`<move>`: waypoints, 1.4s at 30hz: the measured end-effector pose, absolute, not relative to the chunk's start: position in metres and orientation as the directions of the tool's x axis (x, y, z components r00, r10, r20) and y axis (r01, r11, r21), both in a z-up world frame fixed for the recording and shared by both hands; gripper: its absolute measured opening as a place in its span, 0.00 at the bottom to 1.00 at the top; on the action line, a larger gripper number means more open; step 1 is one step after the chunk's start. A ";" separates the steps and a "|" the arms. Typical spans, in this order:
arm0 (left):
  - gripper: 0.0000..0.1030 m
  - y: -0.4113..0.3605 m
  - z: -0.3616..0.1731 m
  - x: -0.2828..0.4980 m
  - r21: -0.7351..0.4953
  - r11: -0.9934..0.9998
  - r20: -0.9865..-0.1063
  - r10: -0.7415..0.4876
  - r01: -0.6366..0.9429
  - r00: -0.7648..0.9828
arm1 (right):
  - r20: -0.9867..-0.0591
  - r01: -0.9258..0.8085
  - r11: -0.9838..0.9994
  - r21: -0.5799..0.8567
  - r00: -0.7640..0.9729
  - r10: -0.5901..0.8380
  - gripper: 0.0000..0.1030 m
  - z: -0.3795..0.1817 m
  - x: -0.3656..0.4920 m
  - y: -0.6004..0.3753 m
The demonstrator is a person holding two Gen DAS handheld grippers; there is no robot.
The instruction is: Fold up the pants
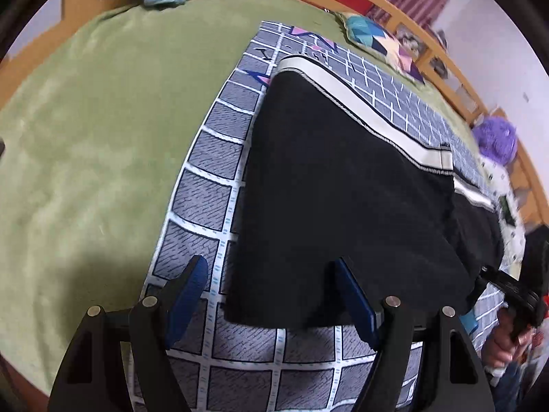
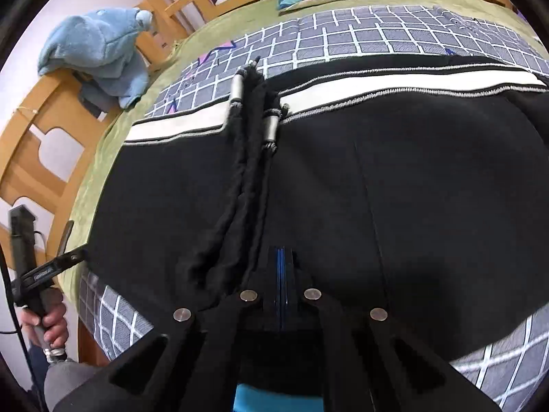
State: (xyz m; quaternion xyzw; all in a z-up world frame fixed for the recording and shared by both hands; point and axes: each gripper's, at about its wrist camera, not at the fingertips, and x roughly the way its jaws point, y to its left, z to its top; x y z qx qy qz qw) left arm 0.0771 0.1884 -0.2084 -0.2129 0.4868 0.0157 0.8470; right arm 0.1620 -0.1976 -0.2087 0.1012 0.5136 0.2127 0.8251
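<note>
No readable text, brand or number anywhere. Only a small pale marking on the left gripper's handle (image 2: 43,271), too blurred to make out.

The pants (image 2: 343,178) are matt black knit cloth with a smooth cream band along the waist at twelve o'clock. Their thick braided drawcords (image 2: 240,178) end in dull brushed-metal tips. Under them lies a checked sheet (image 1: 212,158) of woven, faintly grainy cloth, on a soft, napped green blanket (image 1: 103,120). The bed frame (image 2: 31,144) at nine o'clock is smooth varnished wood. The left gripper (image 1: 271,295) is matt black plastic with blue pads and shiny metal pins.
</note>
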 end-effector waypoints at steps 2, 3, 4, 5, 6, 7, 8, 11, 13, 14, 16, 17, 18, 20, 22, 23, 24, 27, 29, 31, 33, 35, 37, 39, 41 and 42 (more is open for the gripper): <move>0.72 0.187 -0.209 0.075 -0.354 0.907 -0.820 -0.183 -0.230 0.542 | -0.750 -0.241 0.854 0.461 0.408 0.520 0.15 -0.195 0.154 -0.200; 0.71 0.186 -0.209 0.074 -0.358 0.906 -0.817 -0.186 -0.226 0.546 | -0.728 -0.243 0.840 0.486 0.420 0.542 0.25 -0.189 0.151 -0.203; 0.71 0.185 -0.209 0.075 -0.363 0.905 -0.813 -0.192 -0.221 0.549 | -0.710 -0.247 0.831 0.498 0.434 0.554 0.43 -0.185 0.148 -0.201; 0.71 0.184 -0.209 0.076 -0.365 0.905 -0.813 -0.195 -0.218 0.549 | -0.701 -0.256 0.830 0.495 0.447 0.556 0.45 -0.182 0.145 -0.196; 0.71 0.182 -0.208 0.078 -0.358 0.909 -0.815 -0.190 -0.216 0.548 | -0.708 -0.269 0.838 0.475 0.448 0.546 0.43 -0.183 0.143 -0.188; 0.69 0.179 -0.207 0.079 -0.353 0.911 -0.815 -0.187 -0.215 0.548 | -0.739 -0.281 0.857 0.431 0.436 0.514 0.30 -0.187 0.143 -0.178; 0.65 0.177 -0.205 0.081 -0.346 0.914 -0.816 -0.181 -0.212 0.549 | -0.783 -0.294 0.882 0.368 0.415 0.465 0.14 -0.196 0.145 -0.167; 0.60 0.172 -0.202 0.084 -0.341 0.918 -0.816 -0.184 -0.201 0.548 | -0.816 -0.312 0.913 0.265 0.431 0.384 0.14 -0.212 0.141 -0.156; 0.60 0.172 -0.202 0.083 -0.331 0.921 -0.819 -0.172 -0.204 0.548 | -0.812 -0.301 0.910 0.287 0.428 0.397 0.14 -0.209 0.141 -0.159; 0.60 0.171 -0.203 0.084 -0.328 0.922 -0.820 -0.168 -0.208 0.547 | -0.809 -0.295 0.907 0.299 0.426 0.405 0.14 -0.206 0.141 -0.163; 0.60 0.170 -0.205 0.086 -0.322 0.922 -0.824 -0.161 -0.214 0.544 | -0.808 -0.296 0.909 0.295 0.431 0.402 0.14 -0.200 0.140 -0.161; 0.60 0.170 -0.206 0.087 -0.317 0.924 -0.823 -0.156 -0.213 0.545 | -0.812 -0.308 0.910 0.279 0.430 0.394 0.14 -0.197 0.138 -0.160; 0.59 0.169 -0.206 0.088 -0.307 0.926 -0.826 -0.146 -0.217 0.545 | -0.819 -0.324 0.911 0.255 0.429 0.382 0.15 -0.195 0.136 -0.157; 0.33 0.167 -0.200 0.089 -0.281 0.933 -0.830 -0.119 -0.224 0.545 | -0.821 -0.340 0.911 0.233 0.433 0.371 0.19 -0.191 0.128 -0.164; 0.20 0.167 -0.186 0.086 -0.274 0.938 -0.824 -0.115 -0.212 0.555 | -0.812 -0.329 0.911 0.248 0.442 0.381 0.22 -0.186 0.123 -0.176; 0.19 0.168 -0.181 0.084 -0.280 0.938 -0.818 -0.122 -0.205 0.562 | -0.812 -0.310 0.917 0.250 0.449 0.373 0.22 -0.184 0.121 -0.186; 0.19 0.166 -0.167 0.085 -0.288 0.938 -0.807 -0.130 -0.193 0.575 | -0.813 -0.290 0.927 0.239 0.462 0.354 0.22 -0.181 0.120 -0.195; 0.17 0.140 -0.122 0.092 -0.237 0.964 -0.784 -0.116 -0.120 0.610 | -0.808 -0.247 0.948 0.199 0.506 0.301 0.23 -0.173 0.112 -0.228; 0.16 0.106 -0.088 0.102 -0.183 0.982 -0.771 -0.117 -0.042 0.626 | -0.809 -0.209 0.961 0.181 0.524 0.267 0.23 -0.168 0.110 -0.252; 0.16 0.064 -0.059 0.109 -0.149 0.988 -0.747 -0.138 0.039 0.650 | -0.803 -0.171 0.966 0.196 0.538 0.258 0.23 -0.164 0.109 -0.273; 0.15 0.009 -0.037 0.116 -0.129 0.980 -0.737 -0.197 0.151 0.647 | -0.791 -0.146 0.965 0.220 0.552 0.264 0.23 -0.160 0.109 -0.290; 0.15 -0.046 -0.030 0.122 -0.085 0.969 -0.754 -0.213 0.230 0.621 | -0.777 -0.108 0.965 0.241 0.574 0.258 0.23 -0.157 0.104 -0.311; 0.15 -0.092 -0.037 0.123 -0.074 0.947 -0.769 -0.255 0.314 0.586 | -0.773 -0.074 0.965 0.253 0.584 0.248 0.23 -0.156 0.100 -0.330; 0.15 -0.133 -0.057 0.126 -0.100 0.917 -0.799 -0.306 0.386 0.518 | -0.775 -0.049 0.966 0.254 0.587 0.234 0.23 -0.158 0.097 -0.341; 0.15 -0.158 -0.080 0.130 -0.134 0.899 -0.828 -0.332 0.417 0.451 | -0.780 -0.031 0.966 0.258 0.583 0.227 0.23 -0.160 0.094 -0.349; 0.15 -0.161 -0.085 0.131 -0.143 0.895 -0.833 -0.339 0.422 0.436 | -0.784 -0.026 0.965 0.259 0.578 0.226 0.23 -0.162 0.097 -0.348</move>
